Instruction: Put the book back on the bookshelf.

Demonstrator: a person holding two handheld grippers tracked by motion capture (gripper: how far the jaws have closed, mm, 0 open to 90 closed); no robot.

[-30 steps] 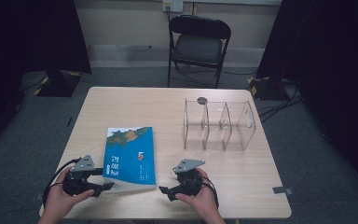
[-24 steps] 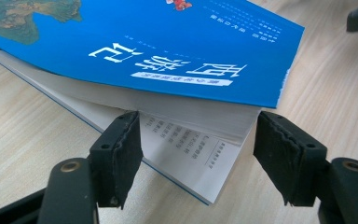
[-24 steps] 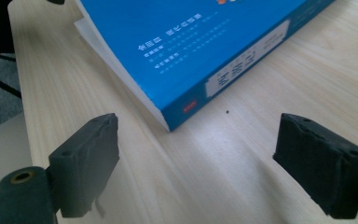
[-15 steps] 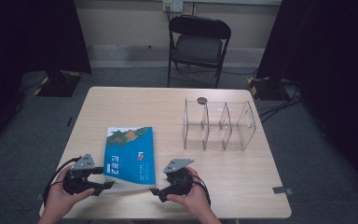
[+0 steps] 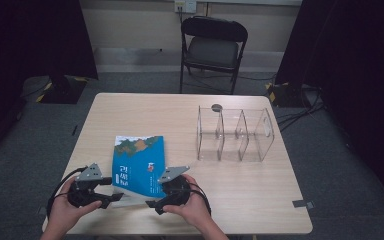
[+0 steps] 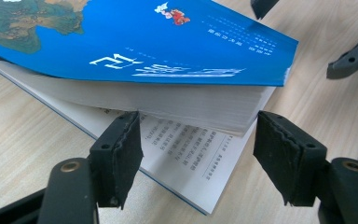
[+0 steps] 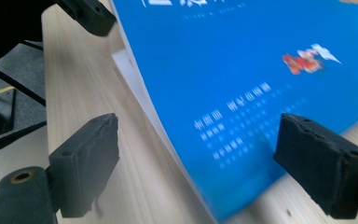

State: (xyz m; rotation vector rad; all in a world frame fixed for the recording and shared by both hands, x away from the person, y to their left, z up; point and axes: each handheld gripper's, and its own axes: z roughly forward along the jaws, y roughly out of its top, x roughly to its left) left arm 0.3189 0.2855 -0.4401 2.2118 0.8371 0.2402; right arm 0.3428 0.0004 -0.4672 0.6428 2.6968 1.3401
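A blue-covered book [image 5: 139, 161] lies near the table's front left. Its cover and page block [image 6: 177, 100] are raised off a printed page [image 6: 186, 163] that lies flat on the wood. My left gripper [image 5: 100, 192] is at the book's near left corner. In the left gripper view, my left gripper [image 6: 198, 140] is open, with its pads just under the lifted page block. My right gripper [image 5: 166, 192] is at the near right corner. In the right gripper view, my right gripper [image 7: 198, 135] is open, and the blue cover [image 7: 242, 93] lies between and beyond its pads, not touching them.
A clear acrylic divider box [image 5: 235, 134] stands at the table's right middle, with a small dark disc [image 5: 216, 107] behind it. A black folding chair [image 5: 212, 45] faces the far edge. The wooden table [image 5: 190, 110] has black curtains on both sides.
My right gripper has slid left along the front of the table, up to the book's near right corner. The left gripper and the book have stayed in place.
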